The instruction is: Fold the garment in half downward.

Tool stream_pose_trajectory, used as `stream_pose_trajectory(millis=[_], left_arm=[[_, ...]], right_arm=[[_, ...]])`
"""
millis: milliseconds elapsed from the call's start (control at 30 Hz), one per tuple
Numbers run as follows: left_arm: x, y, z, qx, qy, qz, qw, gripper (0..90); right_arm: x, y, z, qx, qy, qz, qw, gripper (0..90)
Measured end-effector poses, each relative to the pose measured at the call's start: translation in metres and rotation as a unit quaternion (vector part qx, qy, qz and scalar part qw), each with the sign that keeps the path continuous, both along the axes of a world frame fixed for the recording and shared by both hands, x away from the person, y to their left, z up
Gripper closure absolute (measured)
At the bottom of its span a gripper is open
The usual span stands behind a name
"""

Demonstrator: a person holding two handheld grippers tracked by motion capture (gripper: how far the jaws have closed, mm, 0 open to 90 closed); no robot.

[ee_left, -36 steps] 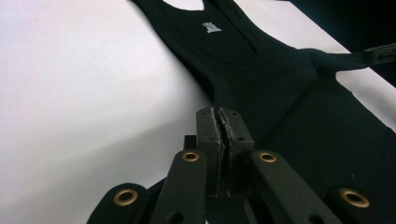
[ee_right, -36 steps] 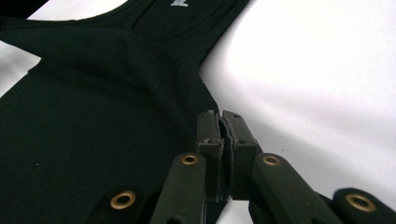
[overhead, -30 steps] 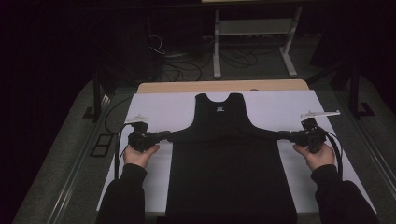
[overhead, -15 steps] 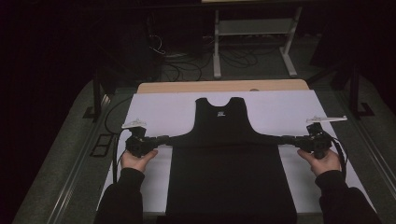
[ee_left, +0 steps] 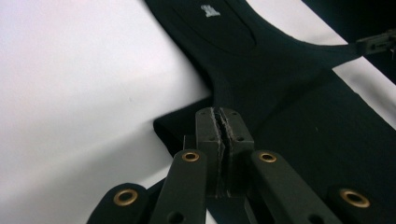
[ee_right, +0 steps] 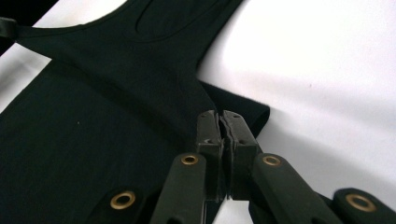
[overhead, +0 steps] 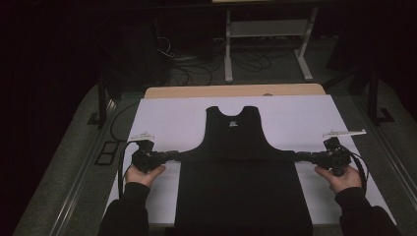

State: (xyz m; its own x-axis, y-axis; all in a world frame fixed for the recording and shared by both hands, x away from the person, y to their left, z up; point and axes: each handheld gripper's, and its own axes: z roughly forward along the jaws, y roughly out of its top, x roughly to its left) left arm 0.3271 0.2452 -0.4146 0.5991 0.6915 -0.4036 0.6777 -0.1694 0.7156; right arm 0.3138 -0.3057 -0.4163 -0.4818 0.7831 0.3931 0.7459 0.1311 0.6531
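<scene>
**K:** Left tool (overhead: 173,155) status?

**M:** At 9 o'clock on the bench (overhead: 162,113), in the left hand (overhead: 142,174). Jaws are clamped on the edge of the black tank top (overhead: 241,167). Left gripper view confirms it: pads pressed together, fabric (ee_left: 280,84) pulled taut away from them.

**K:** Garment position?

**M:** Centre of the white sheet (overhead: 295,118), lying flat, neck toward 12 o'clock, hem off toward 6. Small white label (overhead: 233,124) just under the neckline. Fabric is stretched sideways between the two tools, at the level just below the armholes.

**K:** Right side?

**M:** Right tool (overhead: 301,156) at 3 o'clock, in the right hand (overhead: 342,177), mirror of the left. Jaws pinched onto the opposite edge; right gripper view shows pads together with cloth (ee_right: 116,93) running out from them, a small flap (ee_right: 247,114) lying on the sheet beside.

**K:** Anything else?

**M:** Wooden bench edge showing at 12. Cables (overhead: 196,64) on the floor beyond.
</scene>
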Motion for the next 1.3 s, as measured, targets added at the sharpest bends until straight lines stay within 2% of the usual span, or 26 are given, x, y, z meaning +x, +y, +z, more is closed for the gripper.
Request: stream_pose_trajectory(millis=[333, 433, 633, 1300], left_arm=[[-0.007, -0.001, -0.003, 0.009, 0.016, -0.011, 0.9998, 86.4], [-0.008, -0.001, -0.004, 0.01, 0.022, -0.018, 0.9995, 86.4], [-0.012, -0.002, -0.005, 0.014, 0.033, -0.021, 0.9991, 86.4], [-0.021, -0.001, -0.009, 0.02, 0.059, -0.035, 0.9975, 86.4]], right_arm=[[-0.008, -0.001, -0.002, 0.002, 0.016, 0.007, 0.9998, 85.0], [-0.01, 0.0, -0.003, 0.004, 0.018, 0.02, 0.9996, 85.0], [-0.012, -0.001, -0.005, 0.002, 0.028, 0.02, 0.9994, 85.0], [-0.026, 0.0, -0.007, 0.001, 0.041, 0.03, 0.9987, 85.0]])
